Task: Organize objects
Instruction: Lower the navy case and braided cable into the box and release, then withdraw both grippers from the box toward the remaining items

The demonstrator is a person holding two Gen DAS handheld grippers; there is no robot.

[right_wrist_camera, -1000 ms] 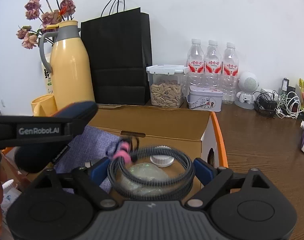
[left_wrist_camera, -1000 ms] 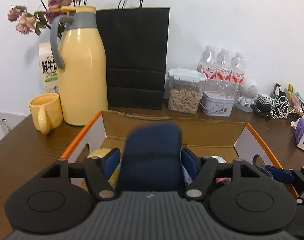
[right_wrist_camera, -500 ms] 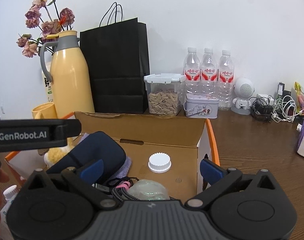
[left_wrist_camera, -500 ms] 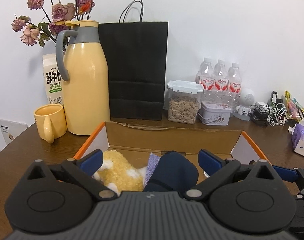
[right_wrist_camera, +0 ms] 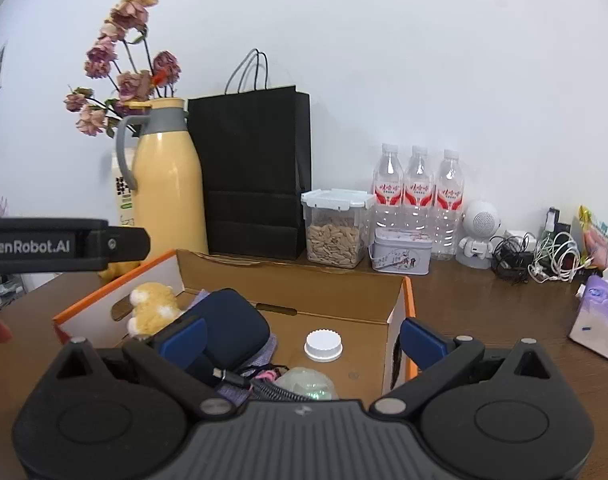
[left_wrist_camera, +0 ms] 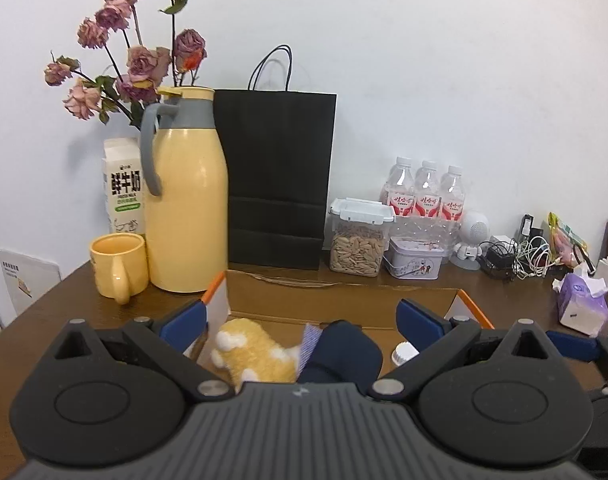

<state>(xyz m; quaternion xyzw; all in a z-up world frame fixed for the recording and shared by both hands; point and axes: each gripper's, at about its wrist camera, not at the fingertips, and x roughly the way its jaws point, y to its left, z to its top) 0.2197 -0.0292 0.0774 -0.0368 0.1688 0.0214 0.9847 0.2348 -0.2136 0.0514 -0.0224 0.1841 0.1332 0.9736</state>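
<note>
**Both grippers spread wide above the filled carton**

On the brown table (left_wrist_camera: pixel 44 308), a yellow mug (left_wrist_camera: pixel 118 266) stands at the far left, just beside a tall yellow thermos jug (left_wrist_camera: pixel 188 208), with a black paper bag (left_wrist_camera: pixel 278 176) behind the cardboard box (right_wrist_camera: pixel 288 284).

The left gripper (left_wrist_camera: pixel 302 320) hangs over the box with its blue pads far apart, gripping nothing. In the gap between them, lower down inside the box, lie a yellow plush toy (left_wrist_camera: pixel 256 354) toward the left pad and a dark navy pouch (left_wrist_camera: pixel 339 354) toward the right one; neither touches a pad.

The right gripper (right_wrist_camera: pixel 304 338) is likewise fully released and empty. The navy pouch sits just behind its left pad, a coiled cable (right_wrist_camera: pixel 260 380) and a clear plastic lump (right_wrist_camera: pixel 307 380) lie low between the pads, and a white cap (right_wrist_camera: pixel 323 345) rests on the box floor beyond. Its right pad hangs by the orange-edged right wall of the box.

Further right on the table stands a purple tissue pack (right_wrist_camera: pixel 599 324).
</note>
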